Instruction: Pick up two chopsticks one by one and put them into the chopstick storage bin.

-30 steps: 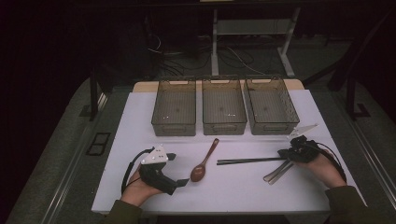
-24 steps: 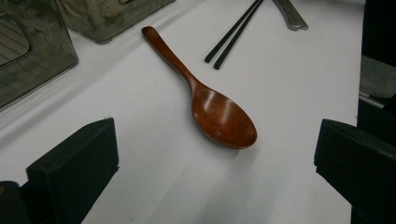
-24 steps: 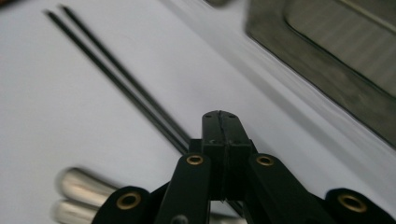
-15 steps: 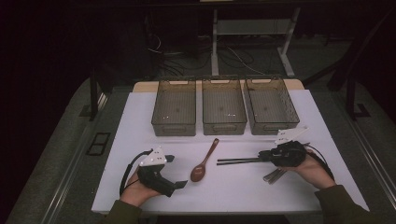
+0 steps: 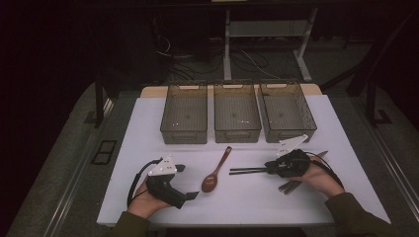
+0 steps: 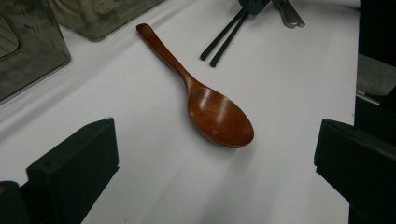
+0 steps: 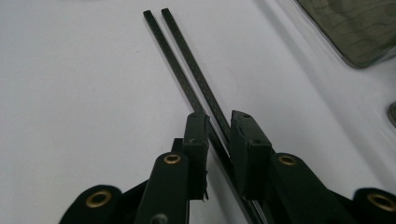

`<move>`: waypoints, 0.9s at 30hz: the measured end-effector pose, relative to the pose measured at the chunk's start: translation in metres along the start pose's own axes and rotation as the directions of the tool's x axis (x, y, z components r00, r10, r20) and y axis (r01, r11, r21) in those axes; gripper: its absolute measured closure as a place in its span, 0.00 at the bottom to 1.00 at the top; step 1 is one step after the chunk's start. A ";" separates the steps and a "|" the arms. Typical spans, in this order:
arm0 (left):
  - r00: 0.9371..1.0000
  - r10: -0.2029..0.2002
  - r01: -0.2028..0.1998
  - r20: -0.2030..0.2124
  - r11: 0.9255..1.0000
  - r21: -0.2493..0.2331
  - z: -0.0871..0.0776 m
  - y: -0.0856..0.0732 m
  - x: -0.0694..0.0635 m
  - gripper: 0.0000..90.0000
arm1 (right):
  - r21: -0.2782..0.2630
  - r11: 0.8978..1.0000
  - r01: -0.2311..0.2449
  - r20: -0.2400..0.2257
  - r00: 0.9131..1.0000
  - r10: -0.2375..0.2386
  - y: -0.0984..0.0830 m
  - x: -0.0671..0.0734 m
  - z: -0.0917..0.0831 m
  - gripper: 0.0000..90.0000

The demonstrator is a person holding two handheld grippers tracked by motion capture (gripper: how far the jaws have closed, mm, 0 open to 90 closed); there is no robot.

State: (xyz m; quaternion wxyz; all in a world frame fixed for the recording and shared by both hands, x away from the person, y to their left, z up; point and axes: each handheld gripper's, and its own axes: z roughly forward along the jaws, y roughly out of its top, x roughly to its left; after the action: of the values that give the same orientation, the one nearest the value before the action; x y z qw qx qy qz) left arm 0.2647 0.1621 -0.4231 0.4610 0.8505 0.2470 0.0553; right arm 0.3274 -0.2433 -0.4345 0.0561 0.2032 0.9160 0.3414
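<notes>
A pair of black chopsticks lies on the white table, pointing left. My right gripper sits low over their right end. In the right gripper view the chopsticks run between its narrowly parted jaws. Those jaws have just been opening, and the pads do not press on the sticks. A brown wooden spoon lies left of the chopsticks. My left gripper rests on the table beside the spoon's bowl, open wide. The left gripper view shows the spoon just ahead of its own jaws.
Three clear plastic bins stand in a row behind the utensils. Metal cutlery lies under my right hand. The white table top has free room along its front edge.
My right hand has slid left from the metal cutlery onto the chopsticks. Its jaws, shut before, now stand slightly apart astride them. The left gripper has stayed put.
</notes>
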 end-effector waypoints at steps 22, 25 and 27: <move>1.000 0.000 0.000 0.002 1.000 -0.001 0.000 0.000 0.000 0.00 | 0.030 0.997 0.067 -0.009 0.998 -0.067 0.001 -0.002 0.011 0.91; 1.000 0.000 0.000 0.003 1.000 -0.001 0.000 0.000 0.000 0.00 | 0.032 0.995 0.091 -0.012 0.996 -0.091 0.003 0.000 0.013 0.91; 1.000 0.000 0.000 0.004 1.000 0.000 0.000 0.000 0.000 0.00 | 0.029 0.995 0.096 -0.025 0.995 -0.095 0.005 0.003 0.015 0.92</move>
State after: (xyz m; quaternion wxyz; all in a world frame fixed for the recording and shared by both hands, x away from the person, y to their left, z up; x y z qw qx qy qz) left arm 0.2651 0.1620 -0.4232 0.4617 0.8505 0.2462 0.0535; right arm 0.3302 -0.2301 -0.4425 0.0586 0.1560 0.9302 0.3270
